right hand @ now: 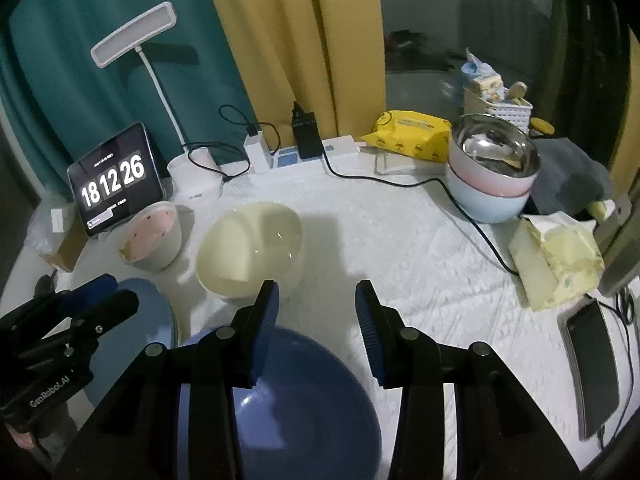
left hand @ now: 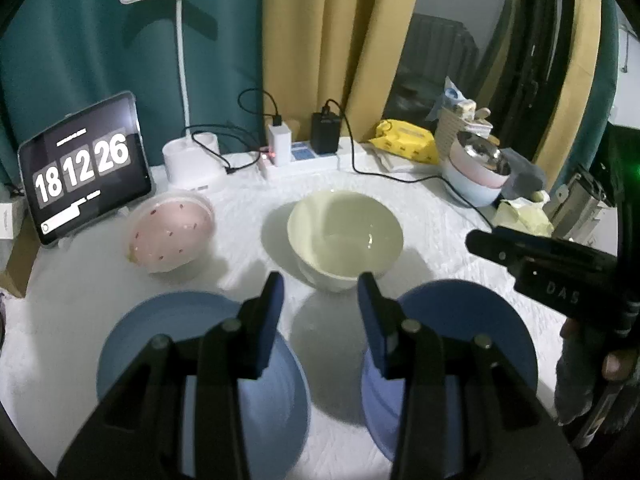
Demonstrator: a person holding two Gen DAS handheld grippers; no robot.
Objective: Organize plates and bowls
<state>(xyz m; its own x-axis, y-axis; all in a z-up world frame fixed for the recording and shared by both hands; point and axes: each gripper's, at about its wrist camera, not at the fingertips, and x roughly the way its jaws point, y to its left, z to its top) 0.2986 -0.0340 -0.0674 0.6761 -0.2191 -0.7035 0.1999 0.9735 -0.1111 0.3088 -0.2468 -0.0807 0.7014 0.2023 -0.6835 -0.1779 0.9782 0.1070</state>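
Blue plates flank the cream bowl on the white surface: one blue plate lies under the left claw, the other blue plate under the right claw. Both claws hang partly open, gripping nothing. The cream bowl sits ahead, nearer the left claw; a pink bowl stands toward the surface's far left corner.

Both wrist views look steeply down, close, sharing the cream bowl.
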